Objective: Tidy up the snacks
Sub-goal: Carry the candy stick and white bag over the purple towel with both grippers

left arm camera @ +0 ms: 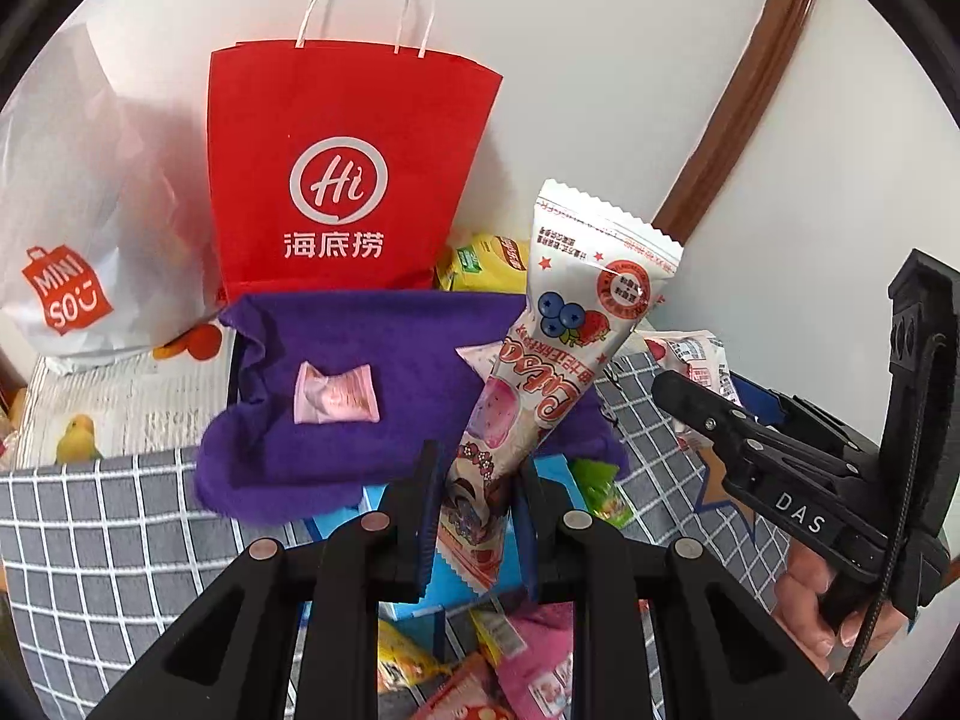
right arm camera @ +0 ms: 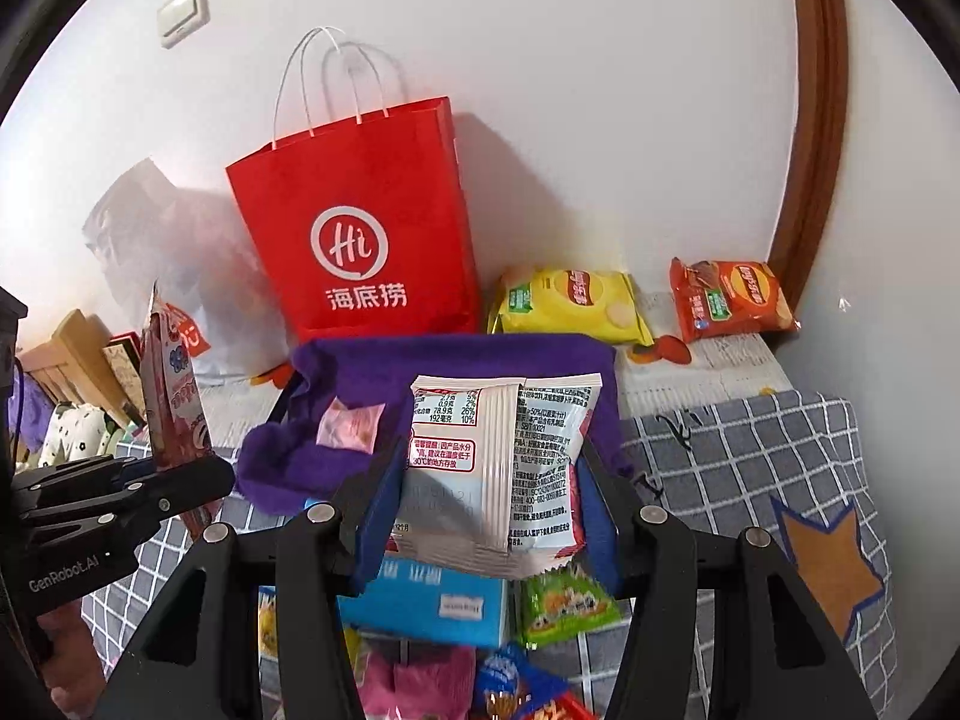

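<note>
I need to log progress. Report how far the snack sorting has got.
Done: one small pink packet lies in the purple bin. In hand: the left gripper clamps a long berry snack bar; the right gripper holds a white snack packet. Left: the loose snack pile below, plus the yellow chip bag and orange chip bag.

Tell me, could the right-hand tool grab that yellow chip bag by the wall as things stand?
Probably not yet. The right gripper already has its jaws closed on a white snack packet, so they are full. The yellow chip bag lies uncovered beyond the purple cloth bin.
</note>
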`<state>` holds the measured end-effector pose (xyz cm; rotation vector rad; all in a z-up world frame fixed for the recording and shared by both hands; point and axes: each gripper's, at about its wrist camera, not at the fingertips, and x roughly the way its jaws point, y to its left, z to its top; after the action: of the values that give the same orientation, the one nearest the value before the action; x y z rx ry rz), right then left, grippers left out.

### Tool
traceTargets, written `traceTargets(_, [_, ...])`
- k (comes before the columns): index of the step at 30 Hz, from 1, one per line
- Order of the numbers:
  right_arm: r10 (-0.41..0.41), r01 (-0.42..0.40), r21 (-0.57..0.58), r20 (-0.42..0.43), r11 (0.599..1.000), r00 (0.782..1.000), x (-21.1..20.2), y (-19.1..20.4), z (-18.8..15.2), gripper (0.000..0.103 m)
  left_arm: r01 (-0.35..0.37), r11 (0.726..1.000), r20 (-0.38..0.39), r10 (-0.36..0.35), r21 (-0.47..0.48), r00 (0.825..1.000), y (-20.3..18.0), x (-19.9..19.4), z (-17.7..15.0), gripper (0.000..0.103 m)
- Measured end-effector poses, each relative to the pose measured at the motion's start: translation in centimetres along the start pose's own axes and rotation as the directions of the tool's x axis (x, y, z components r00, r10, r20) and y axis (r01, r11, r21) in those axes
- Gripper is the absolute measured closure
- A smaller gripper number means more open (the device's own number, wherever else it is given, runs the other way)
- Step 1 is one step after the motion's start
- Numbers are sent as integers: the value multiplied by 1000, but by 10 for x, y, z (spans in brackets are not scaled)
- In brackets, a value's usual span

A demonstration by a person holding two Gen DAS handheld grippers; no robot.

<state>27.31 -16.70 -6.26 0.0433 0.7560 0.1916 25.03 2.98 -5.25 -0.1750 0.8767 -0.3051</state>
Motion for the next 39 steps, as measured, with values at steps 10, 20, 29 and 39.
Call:
traceTargets(10, [-2, 2, -8, 9, 1000, 1000, 29, 1, 33, 49, -8, 1000, -10, 8, -3, 1000, 6, 24, 34, 83])
traceTargets(20, [24, -24, -20, -10, 1000, 1000, 71, -11, 49, 49, -42, 997, -45, 39, -62, 998, 39, 60, 57, 82])
traceTargets(29, [-3, 0, -24, -156, 1000, 988, 127, -35, 41, 49, -94, 980, -159, 67, -173, 985, 92, 109, 43, 82])
traceTargets(39, [-40, 41, -3, -299, 999, 954, 178, -50, 19, 49, -148, 961, -221, 95, -235, 971, 132, 120, 34, 82])
